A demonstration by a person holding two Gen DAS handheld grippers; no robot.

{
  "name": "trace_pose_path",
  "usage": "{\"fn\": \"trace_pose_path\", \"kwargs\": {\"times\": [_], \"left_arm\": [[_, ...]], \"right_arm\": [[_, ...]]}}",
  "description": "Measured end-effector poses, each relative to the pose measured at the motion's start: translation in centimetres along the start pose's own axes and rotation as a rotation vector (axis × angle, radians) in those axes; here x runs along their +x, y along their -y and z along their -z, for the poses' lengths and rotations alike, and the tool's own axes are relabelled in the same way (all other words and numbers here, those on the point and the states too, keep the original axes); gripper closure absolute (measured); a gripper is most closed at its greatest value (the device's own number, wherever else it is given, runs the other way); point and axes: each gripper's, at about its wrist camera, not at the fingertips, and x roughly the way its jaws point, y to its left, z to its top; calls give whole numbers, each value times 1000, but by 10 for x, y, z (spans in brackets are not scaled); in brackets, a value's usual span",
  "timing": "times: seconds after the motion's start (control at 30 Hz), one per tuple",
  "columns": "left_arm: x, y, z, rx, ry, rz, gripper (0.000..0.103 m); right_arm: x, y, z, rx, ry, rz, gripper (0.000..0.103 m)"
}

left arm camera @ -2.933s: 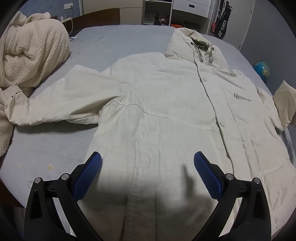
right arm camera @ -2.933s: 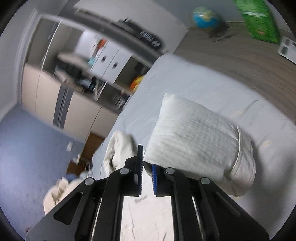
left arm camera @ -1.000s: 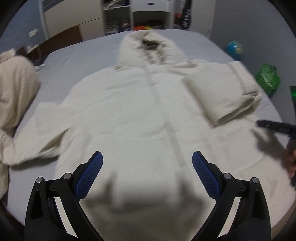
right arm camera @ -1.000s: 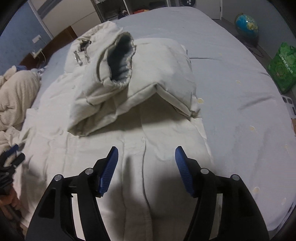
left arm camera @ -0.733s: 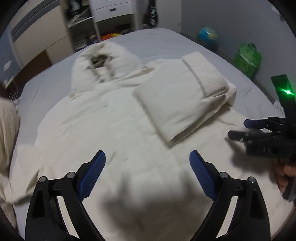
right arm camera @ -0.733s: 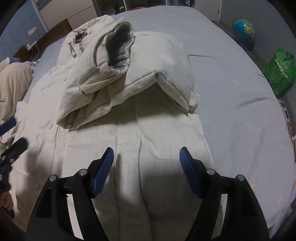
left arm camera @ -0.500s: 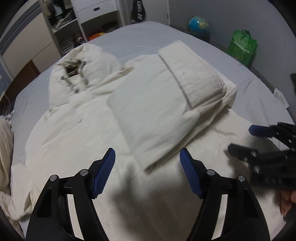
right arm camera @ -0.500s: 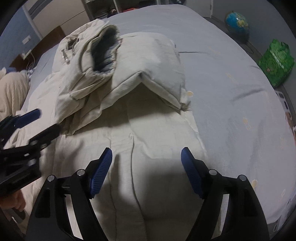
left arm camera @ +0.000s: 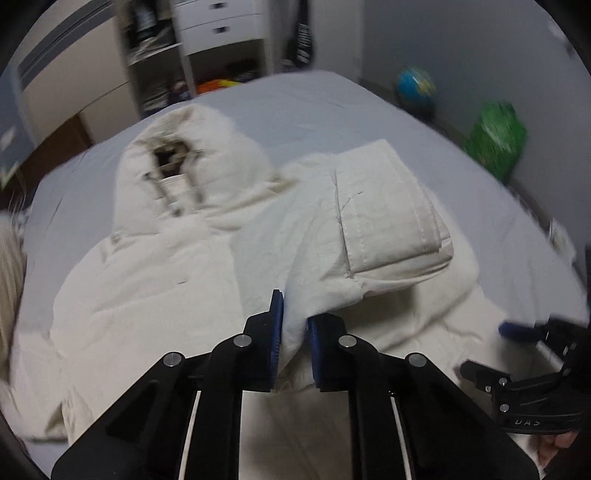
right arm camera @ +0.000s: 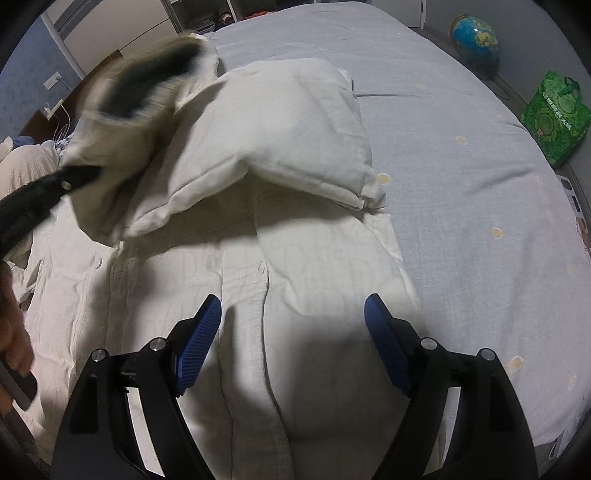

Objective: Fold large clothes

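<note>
A cream hooded jacket (left arm camera: 155, 280) lies face up on the grey bed (left arm camera: 314, 99), hood (left arm camera: 184, 162) at the far end. Its one sleeve (left arm camera: 380, 214) is folded across the chest. My left gripper (left arm camera: 293, 332) is shut on that sleeve's fabric near the cuff and lifts it. In the right wrist view the raised cuff (right arm camera: 147, 81) is blurred above the jacket (right arm camera: 295, 280), with the left gripper's tip (right arm camera: 74, 175) beneath it. My right gripper (right arm camera: 291, 325) is open and empty over the jacket's lower front; it also shows in the left wrist view (left arm camera: 517, 332).
A green bag (right arm camera: 554, 114) and a globe (right arm camera: 474, 33) stand on the floor to the right of the bed. Shelves and drawers (left arm camera: 207, 37) stand beyond its far end. A cream knitted garment (right arm camera: 26, 166) lies at the left edge.
My left gripper has moved forward and shut on the folded sleeve, and now lifts its cuff. My right gripper stays open over the jacket's lower front.
</note>
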Motion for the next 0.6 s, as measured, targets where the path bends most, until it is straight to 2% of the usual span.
{"fn": "trace_pose_path", "kwargs": {"times": [0.1, 0.23, 0.33, 0.43, 0.53, 0.6], "left_arm": [[-4, -36, 5, -136, 4, 24, 90], [1, -77, 24, -271, -19, 13, 90], [8, -105, 41, -357, -54, -2, 89], [20, -129, 57, -414, -98, -19, 84], [28, -148, 73, -476, -146, -37, 66], [27, -157, 82, -499, -152, -58, 48]], "right_arm": [[0, 1, -2, -1, -1, -2, 27], [0, 1, -2, -2, 0, -1, 27], [0, 6, -3, -1, -1, -2, 27], [0, 5, -1, -6, -1, 3, 27], [-2, -1, 3, -9, -1, 4, 27], [-3, -3, 9, -9, 2, 5, 27]]}}
